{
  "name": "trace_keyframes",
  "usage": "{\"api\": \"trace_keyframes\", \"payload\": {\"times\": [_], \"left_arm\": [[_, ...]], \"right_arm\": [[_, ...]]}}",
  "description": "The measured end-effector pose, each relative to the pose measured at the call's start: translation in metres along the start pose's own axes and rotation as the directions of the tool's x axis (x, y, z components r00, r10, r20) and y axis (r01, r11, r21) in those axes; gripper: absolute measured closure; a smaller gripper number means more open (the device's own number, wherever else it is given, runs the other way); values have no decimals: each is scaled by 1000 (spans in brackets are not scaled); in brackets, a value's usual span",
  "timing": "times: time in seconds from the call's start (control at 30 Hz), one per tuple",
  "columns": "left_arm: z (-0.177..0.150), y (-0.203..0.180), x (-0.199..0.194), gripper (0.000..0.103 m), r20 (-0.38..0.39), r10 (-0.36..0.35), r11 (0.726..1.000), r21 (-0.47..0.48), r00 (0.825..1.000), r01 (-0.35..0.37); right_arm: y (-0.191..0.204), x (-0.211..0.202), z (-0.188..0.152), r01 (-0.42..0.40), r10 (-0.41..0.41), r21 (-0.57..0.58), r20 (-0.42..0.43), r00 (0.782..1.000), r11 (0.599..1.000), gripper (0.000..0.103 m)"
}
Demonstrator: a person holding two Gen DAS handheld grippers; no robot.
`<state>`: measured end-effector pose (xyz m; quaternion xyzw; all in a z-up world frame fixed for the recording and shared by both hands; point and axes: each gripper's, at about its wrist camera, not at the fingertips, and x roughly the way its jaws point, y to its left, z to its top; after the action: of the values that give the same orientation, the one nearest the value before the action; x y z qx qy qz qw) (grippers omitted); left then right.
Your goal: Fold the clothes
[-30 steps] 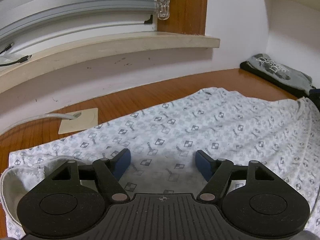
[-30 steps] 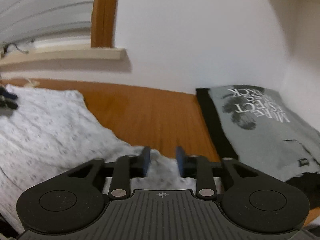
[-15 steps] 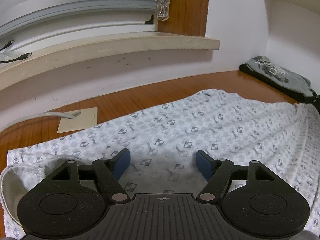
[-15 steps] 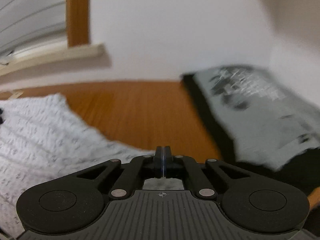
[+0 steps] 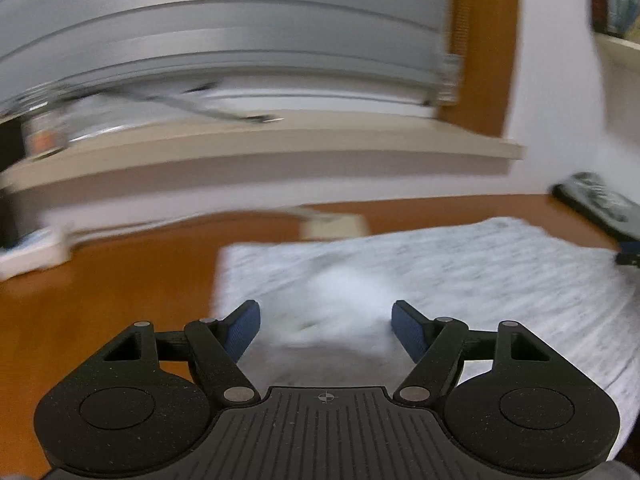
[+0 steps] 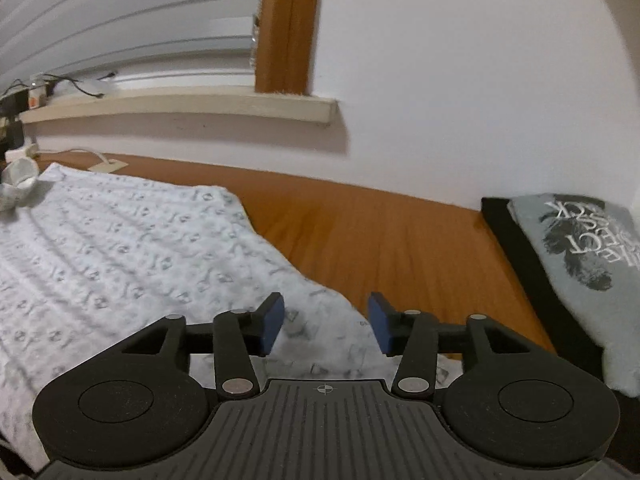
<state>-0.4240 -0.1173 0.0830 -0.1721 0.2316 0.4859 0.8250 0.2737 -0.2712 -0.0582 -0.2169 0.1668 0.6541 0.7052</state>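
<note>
Across left wrist view, motion blur smears patterned shirt (image 5: 440, 264) print.

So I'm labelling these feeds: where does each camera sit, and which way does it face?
Left wrist: rides on the left gripper, looking forward and down along its open fingers over the patterned garment, toward the sill and blinds; blurred. Only the gripper shows, no hand.
Right wrist: rides on the right gripper, whose jaws have just been opening, over the garment's edge, nothing pinched, facing wall and grey shirt.
Shared: garment, wooden table, sill, grey shirt.
</note>
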Motion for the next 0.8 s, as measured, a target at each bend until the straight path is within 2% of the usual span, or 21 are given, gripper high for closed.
{"api": "trace_keyframes", "payload": {"times": [0.1,0.2,0.27,0.3,0.43,0.53,0.6,0.63,0.67,0.7,0.73,0.77,0.8], "left_arm": [[-12,15,-7,28,-16,24,999,-29,1000,-24],[-14,7,-19,37,30,20,1000,-10,999,-20],[-10,-5,-26,52,63,3,1000,9,998,-4],[-9,-11,-27,54,70,-10,1000,19,997,9],[-4,-34,-30,52,96,-65,997,59,993,59],[-2,-47,-15,36,61,-73,992,110,995,66],[-4,-48,1,37,19,-69,989,130,997,65],[-5,-48,8,43,-4,-56,989,135,998,56],[-6,-46,14,59,-23,-44,989,142,999,47],[-7,-43,15,71,-33,-35,987,155,999,40],[-8,-39,16,95,-42,-26,985,167,999,33],[-9,-34,15,100,-48,-21,985,172,999,29],[-8,-24,8,100,-45,-29,988,153,999,35]], "right_arm": [[-5,13,-2,7,-6,9,-32,999,1000,51],[-11,19,-4,11,-10,37,-38,999,999,50],[-11,21,-4,16,-14,35,-42,999,999,49],[-10,22,-4,14,-12,31,-47,999,999,48],[-11,23,-5,12,-10,42,-50,999,999,46],[-10,23,-5,20,-18,35,-46,999,999,46],[-8,23,-5,26,-25,22,-43,999,999,45],[-8,23,-5,28,-28,17,-42,999,999,45],[-8,23,-5,29,-28,16,-41,999,999,45],[-8,23,-5,29,-28,17,-41,999,999,45],[-9,23,-5,27,-26,20,-41,999,999,45],[-9,23,-5,25,-24,23,-40,999,999,45],[-10,22,-5,23,-22,27,-40,999,999,45]]}}
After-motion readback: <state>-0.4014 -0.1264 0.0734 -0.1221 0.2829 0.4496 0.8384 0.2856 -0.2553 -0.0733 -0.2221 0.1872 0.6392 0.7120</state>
